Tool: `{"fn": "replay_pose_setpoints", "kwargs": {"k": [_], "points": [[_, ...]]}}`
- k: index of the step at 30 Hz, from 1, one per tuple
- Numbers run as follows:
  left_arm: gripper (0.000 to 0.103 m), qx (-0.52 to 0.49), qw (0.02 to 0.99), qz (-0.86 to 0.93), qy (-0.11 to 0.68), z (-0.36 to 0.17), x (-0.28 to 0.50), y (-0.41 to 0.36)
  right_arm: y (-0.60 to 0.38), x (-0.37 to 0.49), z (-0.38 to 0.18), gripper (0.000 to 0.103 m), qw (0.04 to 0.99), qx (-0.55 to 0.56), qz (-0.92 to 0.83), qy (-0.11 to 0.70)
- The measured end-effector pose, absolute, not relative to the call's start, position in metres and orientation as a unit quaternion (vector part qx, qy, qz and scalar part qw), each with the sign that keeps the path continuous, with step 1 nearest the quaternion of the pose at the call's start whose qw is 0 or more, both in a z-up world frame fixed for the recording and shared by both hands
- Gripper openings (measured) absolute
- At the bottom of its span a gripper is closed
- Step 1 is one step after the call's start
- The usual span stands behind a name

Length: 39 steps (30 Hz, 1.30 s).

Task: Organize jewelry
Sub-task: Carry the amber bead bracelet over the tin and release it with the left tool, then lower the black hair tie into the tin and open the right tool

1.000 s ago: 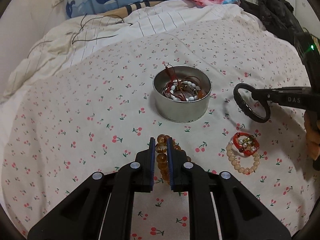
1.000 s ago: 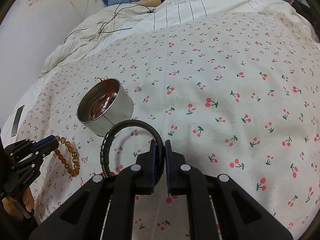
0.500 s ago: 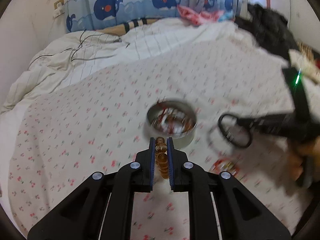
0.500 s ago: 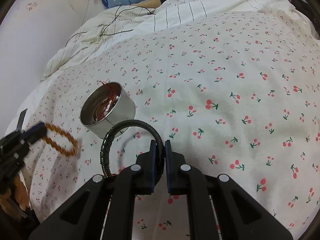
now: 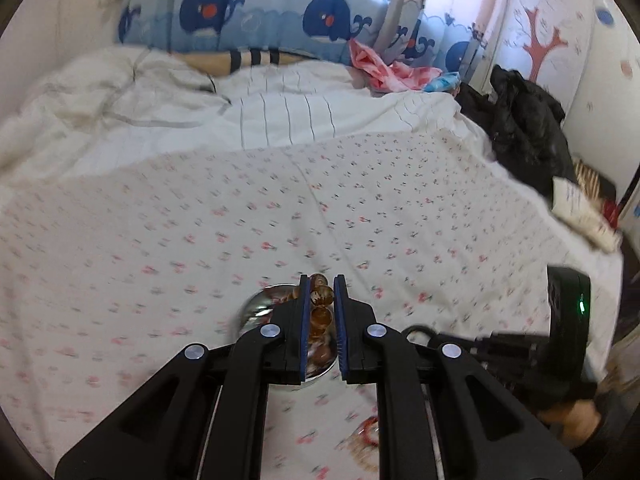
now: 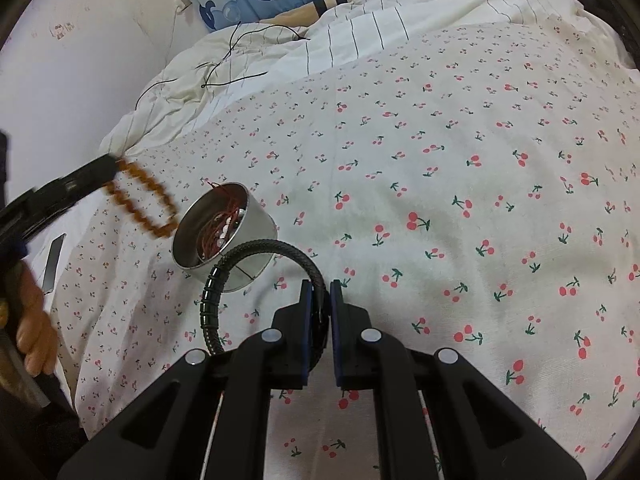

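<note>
Cherry-print sheet [image 6: 440, 160] over bed; whale-print curtain [image 5: 248, 12] behind; black jacket [image 5: 528, 128] beside; phone [image 6: 54, 258] at edge.

We see an amber bead bracelet [image 6: 142, 200], a black braided bracelet [image 6: 256, 276], a silver tin [image 6: 248, 248] of red cords, and a white bedsheet [image 6: 440, 160] dotted with red cherries.

Soft daylight; left view motion-blurred, fisheye-dark corners.

Shiny metal tin [image 6: 240, 240]; glossy amber beads [image 6: 144, 200]; cotton bedsheet [image 6: 440, 160].
</note>
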<state>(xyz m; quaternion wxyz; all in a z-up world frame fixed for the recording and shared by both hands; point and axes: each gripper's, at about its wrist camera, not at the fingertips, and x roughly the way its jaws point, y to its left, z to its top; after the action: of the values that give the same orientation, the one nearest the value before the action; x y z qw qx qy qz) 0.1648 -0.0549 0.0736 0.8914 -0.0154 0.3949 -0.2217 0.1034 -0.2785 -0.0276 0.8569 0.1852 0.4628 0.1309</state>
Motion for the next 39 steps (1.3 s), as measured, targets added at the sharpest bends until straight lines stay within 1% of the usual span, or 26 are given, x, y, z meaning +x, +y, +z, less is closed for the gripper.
{"fn": "replay_pose_setpoints", "kwargs": {"k": [4,8,11,12,14,15,16,17,20,22,24,29,31,36,39], "points": [[0.01,-0.058,0.875,-0.225,0.424,0.043,0.187,-0.06,-0.279,0.103,-0.027,0.009,0.856,0.187,0.131,0.463],[0.011,-0.029,0.862,-0.152,0.482,0.005,0.206,-0.063,-0.279,0.104,-0.026,0.009,0.856,0.187,0.133,0.463],[0.011,0.014,0.863,-0.106,0.493,-0.006,0.202,-0.059,-0.279,0.103,-0.025,0.009,0.857,0.187,0.134,0.461],[0.013,0.023,0.863,-0.099,0.494,-0.006,0.201,-0.056,-0.278,0.103,-0.024,0.009,0.857,0.187,0.134,0.461],[0.02,0.041,0.866,-0.101,0.489,0.001,0.192,-0.053,-0.277,0.103,-0.024,0.009,0.857,0.185,0.134,0.461],[0.037,0.048,0.868,-0.097,0.484,0.004,0.189,-0.052,-0.276,0.103,-0.025,0.009,0.857,0.183,0.134,0.462],[0.057,0.058,0.876,-0.089,0.47,0.012,0.182,-0.05,-0.276,0.103,-0.026,0.009,0.858,0.181,0.133,0.462],[0.062,0.061,0.883,-0.086,0.457,0.019,0.175,-0.049,-0.275,0.102,-0.026,0.009,0.858,0.18,0.132,0.462],[0.065,0.051,0.892,-0.088,0.44,0.03,0.159,-0.037,-0.272,0.103,-0.027,0.009,0.86,0.175,0.129,0.462],[0.072,0.037,0.895,-0.086,0.436,0.031,0.15,-0.027,-0.269,0.101,-0.024,0.009,0.866,0.169,0.128,0.453],[0.075,0.024,0.899,-0.074,0.432,0.029,0.145,-0.014,-0.265,0.099,-0.018,0.009,0.874,0.161,0.132,0.44],[0.077,-0.083,0.891,-0.055,0.442,0.026,0.152,0.032,-0.247,0.097,-0.002,0.009,0.889,0.126,0.144,0.416],[0.082,-0.108,0.892,-0.053,0.436,0.032,0.149,0.044,-0.24,0.105,-0.001,0.009,0.888,0.123,0.148,0.418],[0.087,-0.109,0.901,-0.059,0.415,0.048,0.145,0.051,-0.207,0.137,0.008,0.009,0.887,0.107,0.157,0.421],[0.088,-0.118,0.899,-0.061,0.417,0.049,0.145,0.053,-0.192,0.154,0.009,0.009,0.881,0.095,0.162,0.435]]}}
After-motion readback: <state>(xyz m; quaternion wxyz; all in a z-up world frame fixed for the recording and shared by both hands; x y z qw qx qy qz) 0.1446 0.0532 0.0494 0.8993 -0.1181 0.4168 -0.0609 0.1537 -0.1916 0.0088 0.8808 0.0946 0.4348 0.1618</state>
